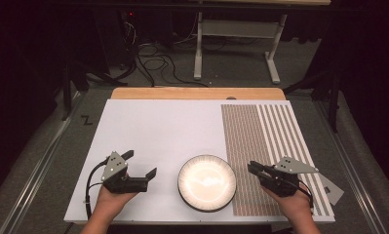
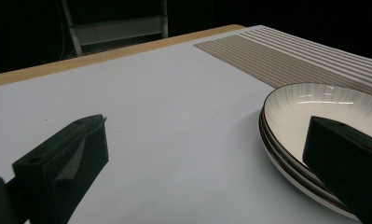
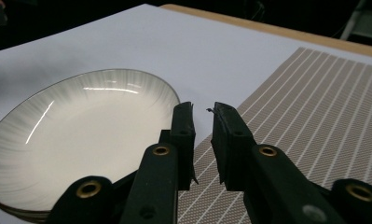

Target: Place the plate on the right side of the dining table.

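A shallow white plate (image 1: 206, 183) with a dark rim sits near the front of the white board (image 1: 158, 131); in the left gripper view the plate (image 2: 314, 107) shows two stacked rims. Left of it, my left gripper (image 1: 141, 163) is open, with bare board between its wide-apart jaws (image 2: 204, 126). My right gripper (image 1: 250, 167) hovers at the plate's right edge over the brown striped placemat (image 1: 250, 131). Its jaws (image 3: 202, 109) stand almost together with a thin slit and nothing in it. The plate (image 3: 81, 135) lies just left of them.
The placemat (image 3: 314, 102) covers the board's right side up to the far edge. A wooden strip (image 1: 197, 92) borders the far side. A grey card (image 1: 332, 190) pokes past the right edge. Beyond, a table frame (image 1: 198, 48) and cables (image 1: 153, 61) lie on the floor.
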A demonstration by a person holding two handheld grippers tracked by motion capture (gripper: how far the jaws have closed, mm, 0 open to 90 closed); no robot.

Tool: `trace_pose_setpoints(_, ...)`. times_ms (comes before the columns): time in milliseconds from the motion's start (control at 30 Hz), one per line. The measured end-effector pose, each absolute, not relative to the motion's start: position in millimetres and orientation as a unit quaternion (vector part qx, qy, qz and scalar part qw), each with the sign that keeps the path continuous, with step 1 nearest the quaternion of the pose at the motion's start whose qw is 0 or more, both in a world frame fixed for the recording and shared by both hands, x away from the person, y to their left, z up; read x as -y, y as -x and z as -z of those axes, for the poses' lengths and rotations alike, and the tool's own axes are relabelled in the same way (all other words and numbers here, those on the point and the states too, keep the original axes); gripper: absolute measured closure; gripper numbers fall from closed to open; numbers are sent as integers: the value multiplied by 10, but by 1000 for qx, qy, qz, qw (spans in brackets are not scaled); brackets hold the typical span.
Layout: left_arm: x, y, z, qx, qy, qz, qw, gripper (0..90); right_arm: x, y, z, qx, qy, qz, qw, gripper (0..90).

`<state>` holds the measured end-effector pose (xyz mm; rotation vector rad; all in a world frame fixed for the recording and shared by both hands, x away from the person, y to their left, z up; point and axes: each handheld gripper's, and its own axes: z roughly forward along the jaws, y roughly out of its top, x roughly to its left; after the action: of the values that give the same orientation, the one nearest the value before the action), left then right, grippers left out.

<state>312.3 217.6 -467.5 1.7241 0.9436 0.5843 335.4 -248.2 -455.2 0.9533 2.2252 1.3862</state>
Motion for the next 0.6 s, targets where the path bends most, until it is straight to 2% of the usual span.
trace_pose_setpoints(233,-2165,-3133,4666,-395,-715,-243,523,8,2375,-3389,4621,-811,-322,-463,156,900)
trace_pose_setpoints(600,-2110,-3116,4617,-385,-716,-250,526,5,2309,-3355,4668,-834,-303,-441,137,900)
